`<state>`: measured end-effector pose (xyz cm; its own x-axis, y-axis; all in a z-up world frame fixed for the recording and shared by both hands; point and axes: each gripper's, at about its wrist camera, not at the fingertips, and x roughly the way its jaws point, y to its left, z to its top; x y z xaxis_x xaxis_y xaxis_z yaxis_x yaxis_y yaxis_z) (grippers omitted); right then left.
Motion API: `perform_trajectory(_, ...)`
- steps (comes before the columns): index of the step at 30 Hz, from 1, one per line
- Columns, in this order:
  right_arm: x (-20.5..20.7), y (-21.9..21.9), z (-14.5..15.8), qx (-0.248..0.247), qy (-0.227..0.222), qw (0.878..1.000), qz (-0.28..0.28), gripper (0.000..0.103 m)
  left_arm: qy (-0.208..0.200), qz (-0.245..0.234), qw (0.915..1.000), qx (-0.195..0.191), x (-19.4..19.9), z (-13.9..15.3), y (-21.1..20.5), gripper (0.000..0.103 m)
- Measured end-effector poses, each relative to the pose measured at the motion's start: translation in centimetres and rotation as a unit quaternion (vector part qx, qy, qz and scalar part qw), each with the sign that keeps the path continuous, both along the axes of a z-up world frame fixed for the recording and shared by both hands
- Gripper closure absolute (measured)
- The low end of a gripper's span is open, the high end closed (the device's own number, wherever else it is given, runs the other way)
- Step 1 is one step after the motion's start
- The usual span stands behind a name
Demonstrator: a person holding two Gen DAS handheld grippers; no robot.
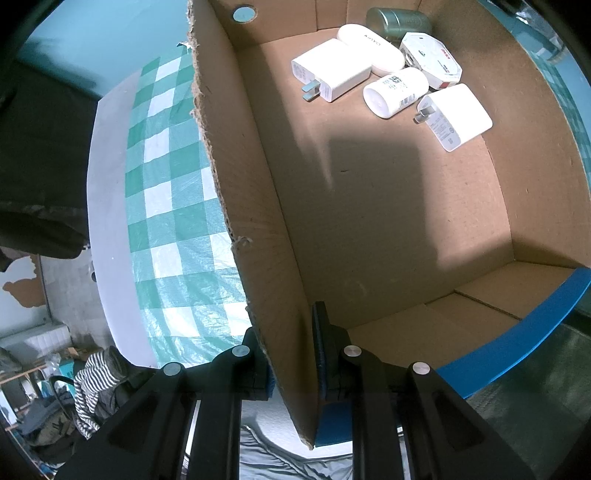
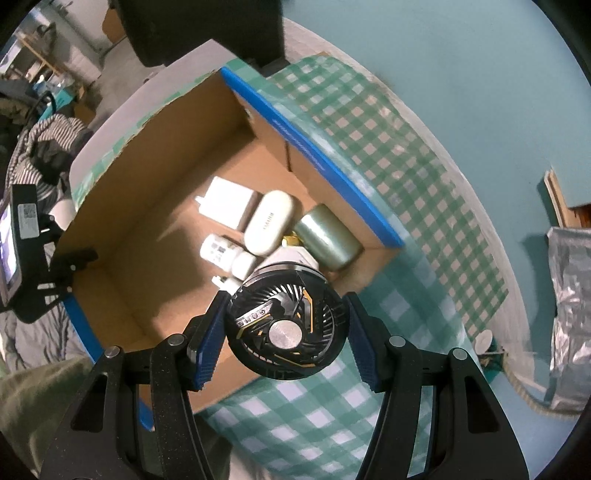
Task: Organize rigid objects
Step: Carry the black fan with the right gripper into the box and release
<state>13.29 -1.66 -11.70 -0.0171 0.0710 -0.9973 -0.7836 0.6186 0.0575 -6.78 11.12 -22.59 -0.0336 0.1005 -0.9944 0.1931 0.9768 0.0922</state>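
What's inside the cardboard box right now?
Inside the cardboard box: two white chargers, a white case, a white bottle, a white octagonal gadget and a green tin. Anything beneath them is hidden.

Two downward wrist fisheyes close over the cardboard box (image 1: pixel 369 221), both sharing its interior and checkered tablecloth (image 2: pixel 388 147).

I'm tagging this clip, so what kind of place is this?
Probably a lived-in home room or storeroom: a checked tablecloth on the table, striped clothes heaped on the floor, and a cardboard box of small gadgets.
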Motion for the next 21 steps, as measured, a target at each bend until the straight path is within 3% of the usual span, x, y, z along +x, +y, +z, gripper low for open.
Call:
perform_trajectory(10,-0.6,2.3,-3.0,-0.017,0.019,0.999,0.022,0.042,-0.002,0.005,1.0,0.0,-0.1,0.1,0.1,0.086)
perform_trajectory(21,-0.5,1.5,-5.2,-0.037,0.022,0.999,0.012,0.042,-0.003,0.008,1.0,0.0,-0.1,0.0,0.3,0.086)
